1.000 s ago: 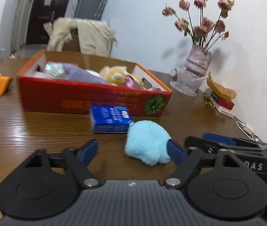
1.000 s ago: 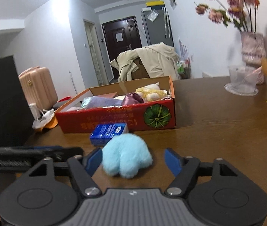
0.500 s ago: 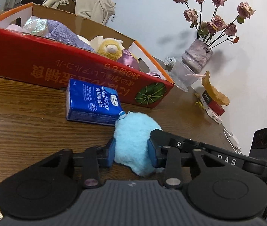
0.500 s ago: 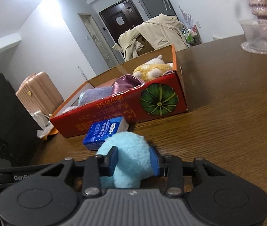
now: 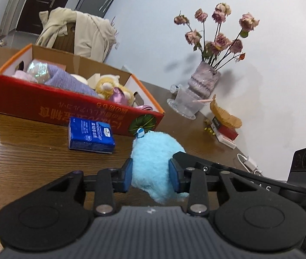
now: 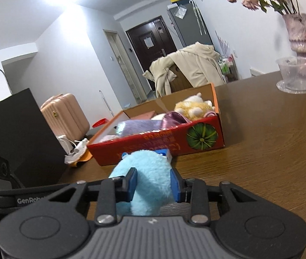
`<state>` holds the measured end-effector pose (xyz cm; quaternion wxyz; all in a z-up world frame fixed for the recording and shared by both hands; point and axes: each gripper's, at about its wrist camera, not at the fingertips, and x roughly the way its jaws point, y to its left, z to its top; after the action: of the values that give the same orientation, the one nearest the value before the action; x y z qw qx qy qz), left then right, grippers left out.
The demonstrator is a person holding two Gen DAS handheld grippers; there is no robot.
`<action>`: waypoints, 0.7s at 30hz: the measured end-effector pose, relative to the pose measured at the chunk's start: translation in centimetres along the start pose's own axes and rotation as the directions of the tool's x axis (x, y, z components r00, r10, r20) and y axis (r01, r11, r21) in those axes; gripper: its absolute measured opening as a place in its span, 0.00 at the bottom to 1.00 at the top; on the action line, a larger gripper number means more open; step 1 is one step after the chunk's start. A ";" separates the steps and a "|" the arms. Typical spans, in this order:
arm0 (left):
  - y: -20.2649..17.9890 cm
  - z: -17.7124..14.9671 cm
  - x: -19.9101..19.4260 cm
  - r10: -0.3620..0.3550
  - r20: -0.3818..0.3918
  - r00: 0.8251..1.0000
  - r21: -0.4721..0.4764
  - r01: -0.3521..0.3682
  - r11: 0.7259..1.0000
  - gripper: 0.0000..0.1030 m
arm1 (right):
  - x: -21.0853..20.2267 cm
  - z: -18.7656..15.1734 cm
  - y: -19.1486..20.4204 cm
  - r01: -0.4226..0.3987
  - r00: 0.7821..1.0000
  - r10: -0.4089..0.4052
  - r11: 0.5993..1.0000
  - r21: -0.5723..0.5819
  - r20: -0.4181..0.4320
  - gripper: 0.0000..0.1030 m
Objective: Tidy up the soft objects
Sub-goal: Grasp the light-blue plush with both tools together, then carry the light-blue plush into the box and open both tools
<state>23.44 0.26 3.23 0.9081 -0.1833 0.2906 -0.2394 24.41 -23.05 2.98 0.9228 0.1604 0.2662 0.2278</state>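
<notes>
A fluffy light-blue plush (image 5: pixel 155 161) is squeezed from both sides. My left gripper (image 5: pixel 150 177) is shut on it, and my right gripper (image 6: pixel 153 182) is shut on it too (image 6: pixel 148 179). The plush is held a little above the wooden table. A red cardboard box (image 5: pixel 45 103) stands behind it, holding a yellow plush (image 5: pixel 109 86), purple cloth and other soft things; it also shows in the right wrist view (image 6: pixel 163 142). A blue tissue pack (image 5: pixel 90 135) lies on the table in front of the box.
A vase of dried roses (image 5: pixel 204 82) and a clear glass bowl (image 5: pixel 185 105) stand at the back right, with small boxes (image 5: pixel 224 133) beside them. A black paper bag (image 6: pixel 17 133) stands left. A chair with a beige coat (image 6: pixel 191 69) is behind the table.
Both grippers closed on the blue plush, which lay on the table a second ago. In the last half second they have lifted it slightly off the table.
</notes>
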 end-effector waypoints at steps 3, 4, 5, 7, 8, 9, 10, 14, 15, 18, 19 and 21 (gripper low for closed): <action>-0.4 0.6 -0.9 0.001 0.026 1.000 0.011 -0.001 1.000 0.34 | -0.8 0.6 0.8 -0.004 1.000 0.005 1.000 -0.022 0.017 0.31; -0.4 1.2 -1.2 0.000 0.040 0.999 0.012 -0.001 1.000 0.34 | -0.8 1.1 1.1 -0.007 1.000 0.008 0.999 -0.036 0.025 0.31; -0.4 2.1 -1.4 -0.003 0.053 0.999 0.009 0.002 1.000 0.34 | -0.8 1.9 1.6 -0.011 0.999 0.012 0.999 -0.053 0.036 0.31; -0.7 4.7 -1.6 -0.006 0.092 0.996 0.028 0.004 1.000 0.34 | -0.6 4.1 2.4 -0.015 0.997 0.021 0.995 -0.094 0.068 0.31; -0.8 6.2 -1.4 -0.005 0.115 0.993 0.038 0.000 0.999 0.34 | -0.2 5.5 2.9 -0.019 0.996 0.028 0.993 -0.115 0.084 0.31; -0.7 8.0 -1.2 -0.007 0.134 0.991 0.056 -0.001 0.998 0.34 | 0.4 7.2 3.3 -0.019 0.994 0.034 0.989 -0.147 0.103 0.31; -0.5 10.0 -0.7 -0.004 0.149 0.989 0.069 -0.006 0.998 0.34 | 1.2 8.7 3.5 -0.017 0.993 0.037 0.985 -0.174 0.114 0.31; 1.9 15.9 2.9 0.017 0.152 0.988 0.073 -0.029 0.997 0.34 | 6.7 14.7 2.9 -0.035 0.994 0.054 0.981 -0.193 0.098 0.31; 2.8 17.1 4.1 0.026 0.146 0.989 0.056 -0.035 0.998 0.34 | 8.5 16.0 2.5 -0.038 0.995 0.055 0.982 -0.187 0.085 0.31; 6.0 20.1 8.1 0.062 0.122 0.991 0.017 -0.065 0.998 0.34 | 14.3 18.9 1.1 -0.042 0.999 0.047 0.986 -0.160 0.027 0.31; 7.2 20.7 9.5 0.074 0.111 0.991 0.002 -0.075 0.997 0.34 | 16.5 19.6 0.6 -0.038 0.999 0.039 0.988 -0.152 0.004 0.30; 9.8 21.9 12.5 0.098 0.080 0.992 -0.035 -0.096 0.995 0.34 | 20.3 20.5 -0.5 -0.027 0.999 0.023 0.991 -0.128 -0.032 0.29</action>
<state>49.09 5.70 9.79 0.9269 -0.1925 0.2654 -0.1827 51.49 -16.81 10.85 0.9240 0.1005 0.2632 0.2586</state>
